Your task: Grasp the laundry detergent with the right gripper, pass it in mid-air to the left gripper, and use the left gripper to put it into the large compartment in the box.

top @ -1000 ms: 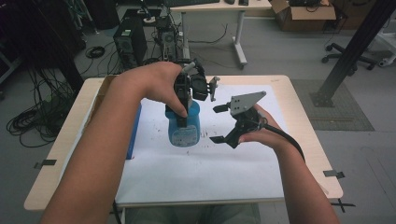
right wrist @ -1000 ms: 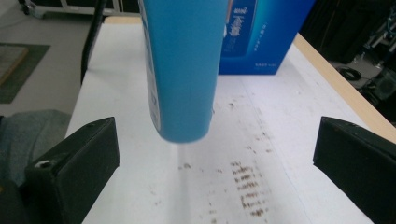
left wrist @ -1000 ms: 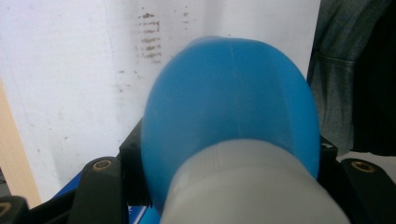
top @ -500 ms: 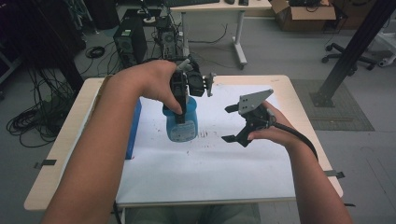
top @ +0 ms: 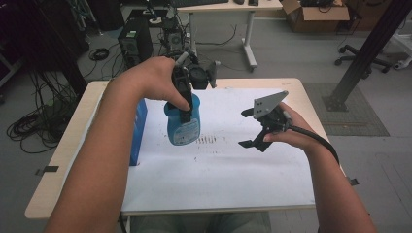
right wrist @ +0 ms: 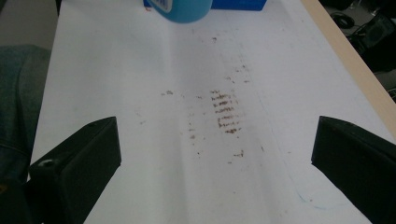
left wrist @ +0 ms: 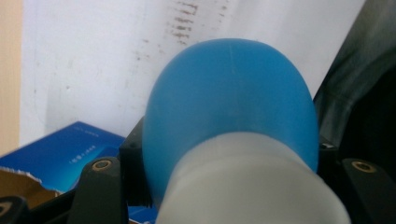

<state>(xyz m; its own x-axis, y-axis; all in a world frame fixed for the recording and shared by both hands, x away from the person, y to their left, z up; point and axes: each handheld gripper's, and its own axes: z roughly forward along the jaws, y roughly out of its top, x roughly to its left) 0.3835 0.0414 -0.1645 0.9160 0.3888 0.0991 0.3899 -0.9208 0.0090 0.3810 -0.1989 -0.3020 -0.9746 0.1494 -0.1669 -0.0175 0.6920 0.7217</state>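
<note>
A blue bottle (top: 182, 125) with a white neck is upright over the white sheet (top: 218, 174), left of centre. My left gripper (top: 185, 99) comes down from above and is shut on its upper part. In the left gripper view the bottle's blue shoulder (left wrist: 229, 98) swells between the two black jaws, which press on its sides. To the right of the bottle my right gripper (top: 248, 128) hovers over the sheet, open, with nothing between its jaws. In the right gripper view my right gripper (right wrist: 215, 149) looks at the bottle's base (right wrist: 182, 9) far off.
A blue box (top: 139, 130) lies along the sheet's left edge, close behind the bottle. Brown smudges (top: 207, 140) mark the sheet between the bottle and the right gripper. The wooden table (top: 73, 145) borders the sheet. Computers and cables stand on the floor beyond.
My right gripper has drawn away to the right, widening its gap to the bottle. The left gripper and the bottle have hardly shifted.
</note>
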